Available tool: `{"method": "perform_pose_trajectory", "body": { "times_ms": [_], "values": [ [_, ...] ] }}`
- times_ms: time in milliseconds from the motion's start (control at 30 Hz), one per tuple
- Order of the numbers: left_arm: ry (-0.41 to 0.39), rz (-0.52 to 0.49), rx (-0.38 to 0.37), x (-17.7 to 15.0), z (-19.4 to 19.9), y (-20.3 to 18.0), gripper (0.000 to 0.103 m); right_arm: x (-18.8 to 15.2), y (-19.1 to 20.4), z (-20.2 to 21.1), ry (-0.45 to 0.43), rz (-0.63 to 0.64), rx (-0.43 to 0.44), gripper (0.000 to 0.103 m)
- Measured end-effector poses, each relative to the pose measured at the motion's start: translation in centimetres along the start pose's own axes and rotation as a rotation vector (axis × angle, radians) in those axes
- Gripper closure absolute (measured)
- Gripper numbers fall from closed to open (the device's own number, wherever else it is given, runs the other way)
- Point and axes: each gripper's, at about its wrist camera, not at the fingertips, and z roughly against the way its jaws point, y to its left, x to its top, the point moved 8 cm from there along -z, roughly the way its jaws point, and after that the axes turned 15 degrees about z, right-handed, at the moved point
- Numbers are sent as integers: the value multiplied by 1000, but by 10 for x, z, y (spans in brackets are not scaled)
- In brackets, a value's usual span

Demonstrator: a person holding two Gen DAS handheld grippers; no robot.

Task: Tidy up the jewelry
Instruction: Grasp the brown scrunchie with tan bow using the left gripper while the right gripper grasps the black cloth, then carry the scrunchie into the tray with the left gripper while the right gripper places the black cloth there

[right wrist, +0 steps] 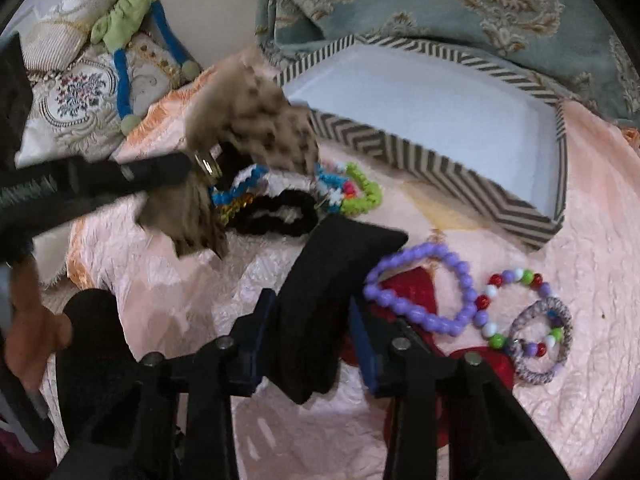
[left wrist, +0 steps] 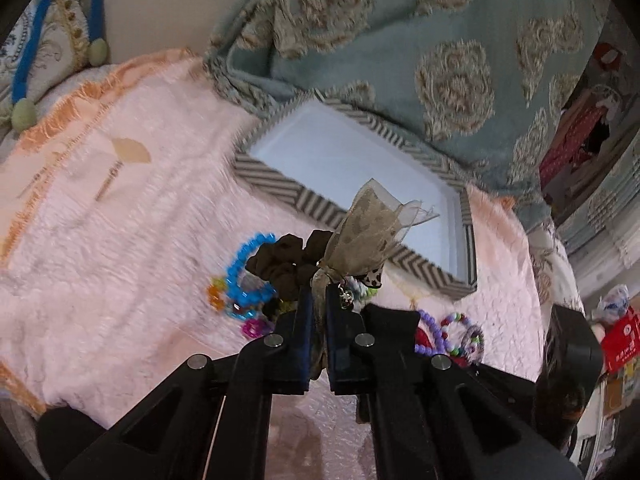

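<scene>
Left gripper (left wrist: pixel 319 300) pinches the gauzy bow (left wrist: pixel 372 232); right gripper (right wrist: pixel 312 316) straddles a black cloth piece (right wrist: pixel 320 300), contact unclear, its lower end hidden.

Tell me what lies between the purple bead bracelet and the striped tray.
Nothing: in the right wrist view, only bare pink bedspread separates the purple bead bracelet from the striped tray.
</scene>
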Motion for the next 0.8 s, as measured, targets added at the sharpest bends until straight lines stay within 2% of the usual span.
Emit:
{"method": "perform_pose_trajectory", "body": {
  "times_ms": [133,333,367,433,467,633,800],
  "values": [
    [-38,7,-3,11,17,2,103,-2,-2,8,3,-1,-14,64],
    [-73,0,-2,14,34,0,103,-9,-1,-17,28,-31,23,64],
    [-75,-3,4,14,35,0,103,-8,-1,-18,17,-27,24,64],
    [-77,-7,9,12,37,0,103,-8,1,-15,-8,-13,21,83],
    [-77,-8,10,12,38,0,103,-8,0,-10,-19,-15,28,88],
    [-92,-2,9,16,47,1,103,0,-3,34,-131,-68,111,89],
    [-95,-13,-10,25,49,-10,103,15,-21,74,-215,-112,117,89]
  ]
}}
